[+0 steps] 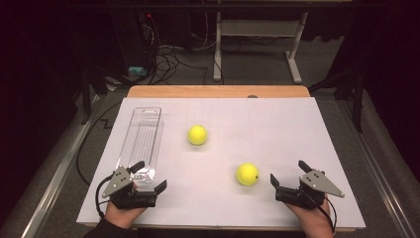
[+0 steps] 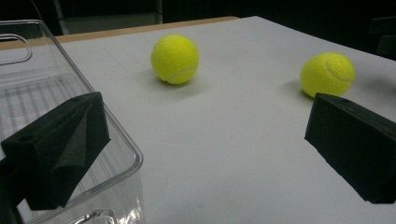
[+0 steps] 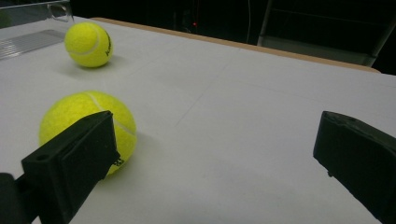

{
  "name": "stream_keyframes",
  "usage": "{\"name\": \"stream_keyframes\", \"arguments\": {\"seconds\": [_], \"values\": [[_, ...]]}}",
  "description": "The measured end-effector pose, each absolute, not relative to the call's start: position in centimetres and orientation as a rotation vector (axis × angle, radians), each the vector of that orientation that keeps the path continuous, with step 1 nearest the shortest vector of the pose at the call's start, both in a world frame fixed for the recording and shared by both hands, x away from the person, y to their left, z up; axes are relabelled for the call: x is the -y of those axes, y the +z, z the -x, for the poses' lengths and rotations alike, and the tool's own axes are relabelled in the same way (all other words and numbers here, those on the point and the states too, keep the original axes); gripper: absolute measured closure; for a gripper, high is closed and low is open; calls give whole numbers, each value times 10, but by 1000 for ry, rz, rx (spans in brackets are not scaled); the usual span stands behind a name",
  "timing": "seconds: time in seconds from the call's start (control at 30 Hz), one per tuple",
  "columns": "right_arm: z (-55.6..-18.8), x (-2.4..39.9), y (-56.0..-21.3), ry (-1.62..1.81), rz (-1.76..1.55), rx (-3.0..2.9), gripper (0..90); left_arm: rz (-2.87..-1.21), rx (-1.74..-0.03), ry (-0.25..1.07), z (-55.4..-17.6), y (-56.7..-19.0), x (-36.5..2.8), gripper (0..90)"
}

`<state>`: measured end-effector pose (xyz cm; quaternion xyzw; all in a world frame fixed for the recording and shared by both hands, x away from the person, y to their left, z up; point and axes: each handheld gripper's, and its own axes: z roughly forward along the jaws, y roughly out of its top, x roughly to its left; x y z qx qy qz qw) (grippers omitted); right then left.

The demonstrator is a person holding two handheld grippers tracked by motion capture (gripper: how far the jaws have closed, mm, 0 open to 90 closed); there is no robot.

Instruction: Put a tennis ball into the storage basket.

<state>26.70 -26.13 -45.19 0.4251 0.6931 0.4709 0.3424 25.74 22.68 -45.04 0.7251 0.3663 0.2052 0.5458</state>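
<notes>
High view: nothing looks begun; the clear bin [image 1: 141,144] at the surface's left edge is empty; one tennis ball [image 1: 197,135] mid-surface, a second ball [image 1: 247,174] just beside the right hand-held gripper [image 1: 287,174]; left hand-held gripper [image 1: 148,175] at the bin's near end.
Left gripper view: jaws wide, empty; one jaw over the bin rim.
Right gripper view: jaws wide, nothing held.

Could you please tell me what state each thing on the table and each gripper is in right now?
Clear bin: upright, open-topped, empty.
Far tennis ball: loose on the white sheet, untouched.
Near tennis ball: loose on the sheet, untouched, beside the right gripper.
Left gripper: open, nothing between its fingers, one finger over the bin's near corner.
Right gripper: open, holding nothing.
</notes>
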Motion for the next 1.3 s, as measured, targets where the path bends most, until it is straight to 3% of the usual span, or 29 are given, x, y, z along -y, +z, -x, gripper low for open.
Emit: {"name": "stream_keyframes", "arguments": {"seconds": [0.43, 1.3], "values": [[-267, 261, -451, 1236, -1096, -1793, 0, -1705, -871, 490, -257, -449, -225, 6], [-269, 255, -457, 1212, -1111, -1844, 0, -1925, -747, 418, -252, -454, -157, 6]]}}
